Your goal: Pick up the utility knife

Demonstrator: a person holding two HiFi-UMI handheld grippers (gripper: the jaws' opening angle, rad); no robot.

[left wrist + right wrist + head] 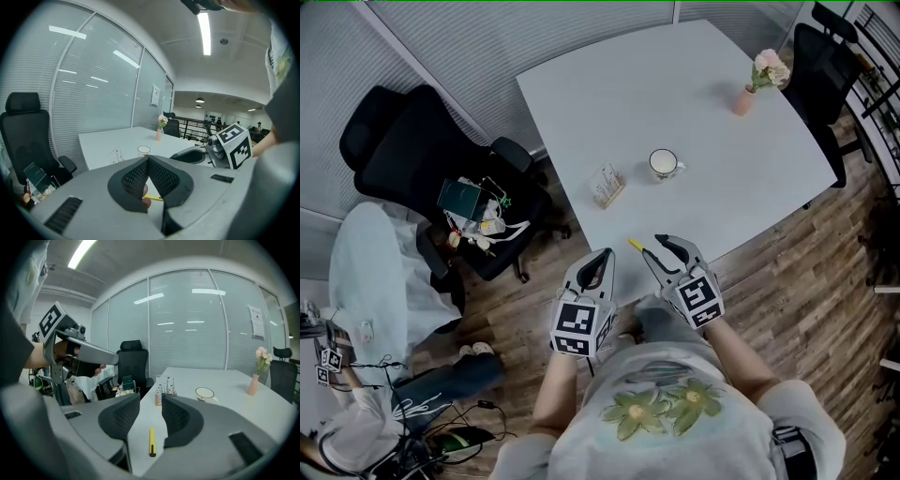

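Note:
The utility knife is slim and yellow with a dark end, and it lies on the white table close to the near edge. My right gripper hovers right at it. In the right gripper view the knife lies on the tabletop in the gap below the open right gripper, apart from both pads. My left gripper hangs just left of the knife off the table edge, its pads meeting at the tips with nothing held. A sliver of the knife shows under them.
On the table stand a white mug, a small card stand and a pink vase with flowers. A black office chair loaded with clutter stands left of the table. Another chair is at the far right.

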